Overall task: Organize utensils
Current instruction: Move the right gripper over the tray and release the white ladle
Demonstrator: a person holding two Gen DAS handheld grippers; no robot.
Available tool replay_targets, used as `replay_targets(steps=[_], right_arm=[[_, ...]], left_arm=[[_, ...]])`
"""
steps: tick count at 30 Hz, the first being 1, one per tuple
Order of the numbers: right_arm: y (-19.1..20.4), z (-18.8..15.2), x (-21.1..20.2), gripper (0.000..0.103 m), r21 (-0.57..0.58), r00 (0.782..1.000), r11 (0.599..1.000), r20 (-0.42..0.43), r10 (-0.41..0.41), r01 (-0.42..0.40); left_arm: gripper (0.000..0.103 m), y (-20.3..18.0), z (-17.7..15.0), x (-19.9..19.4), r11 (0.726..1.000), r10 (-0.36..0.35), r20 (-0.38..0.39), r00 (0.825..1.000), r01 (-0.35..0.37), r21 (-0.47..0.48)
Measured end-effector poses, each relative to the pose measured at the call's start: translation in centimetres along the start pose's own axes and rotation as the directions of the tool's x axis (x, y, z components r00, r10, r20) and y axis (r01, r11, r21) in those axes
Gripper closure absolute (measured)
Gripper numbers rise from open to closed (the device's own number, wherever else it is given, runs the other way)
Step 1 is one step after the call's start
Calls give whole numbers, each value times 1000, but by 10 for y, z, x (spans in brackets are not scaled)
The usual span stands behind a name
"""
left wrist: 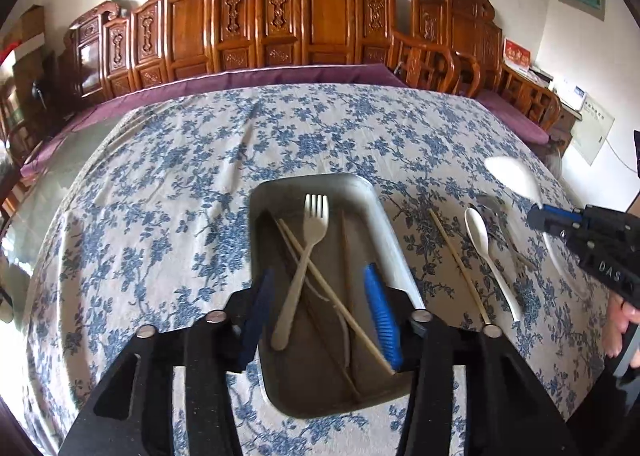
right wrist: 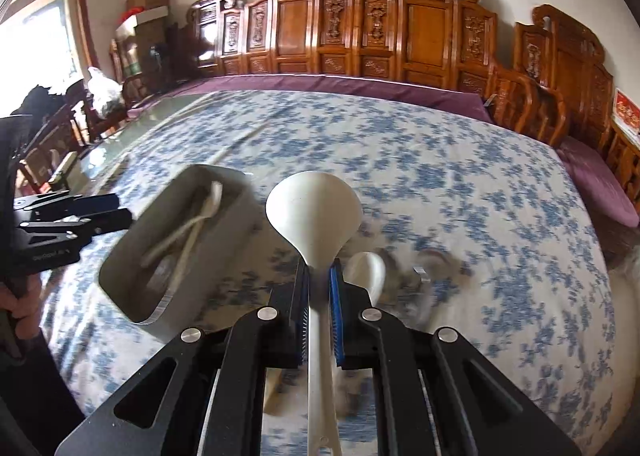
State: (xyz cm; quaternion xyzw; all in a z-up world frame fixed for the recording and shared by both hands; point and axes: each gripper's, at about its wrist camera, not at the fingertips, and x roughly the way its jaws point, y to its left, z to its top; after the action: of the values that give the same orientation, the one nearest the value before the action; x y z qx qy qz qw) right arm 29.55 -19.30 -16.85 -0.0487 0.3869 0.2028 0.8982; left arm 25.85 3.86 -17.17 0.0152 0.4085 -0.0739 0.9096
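A grey tray (left wrist: 372, 215) sits on the floral tablecloth and holds a white plastic fork (left wrist: 306, 256) and chopsticks (left wrist: 332, 292). My left gripper (left wrist: 324, 320) is open and empty just above the tray's near end. My right gripper (right wrist: 319, 280) is shut on a large white ladle (right wrist: 314, 211) and holds it above the table, right of the tray (right wrist: 128, 256). The ladle also shows in the left wrist view (left wrist: 514, 175), with the right gripper (left wrist: 540, 215) behind it. A white spoon (left wrist: 480, 236), a metal spoon (left wrist: 496, 211) and a single chopstick (left wrist: 460, 264) lie right of the tray.
The table carries a blue floral cloth (left wrist: 200, 175) with a glass edge at the left (left wrist: 36, 215). Carved wooden chairs (left wrist: 280, 15) and purple cushions (left wrist: 280, 75) line the far side. The left gripper shows at the left of the right wrist view (right wrist: 120, 211).
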Motion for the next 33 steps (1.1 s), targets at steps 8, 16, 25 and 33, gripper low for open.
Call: replay_targets(steps=[8, 16, 25, 33], right_arm=[[58, 18, 15, 91, -26, 996, 995, -5, 94, -94], [103, 46, 42, 91, -34, 987, 986, 0, 161, -161], [126, 54, 84, 91, 25, 981, 981, -31, 191, -191], [124, 45, 113, 87, 80, 981, 983, -82, 174, -168]], left_arm=[[46, 29, -5, -6, 996, 83, 24, 996, -82, -17], [34, 67, -2, -4, 988, 125, 14, 992, -123, -96], [34, 95, -4, 0, 974, 164, 4, 986, -161, -159], [34, 92, -4, 1, 976, 161, 1, 987, -159, -150]])
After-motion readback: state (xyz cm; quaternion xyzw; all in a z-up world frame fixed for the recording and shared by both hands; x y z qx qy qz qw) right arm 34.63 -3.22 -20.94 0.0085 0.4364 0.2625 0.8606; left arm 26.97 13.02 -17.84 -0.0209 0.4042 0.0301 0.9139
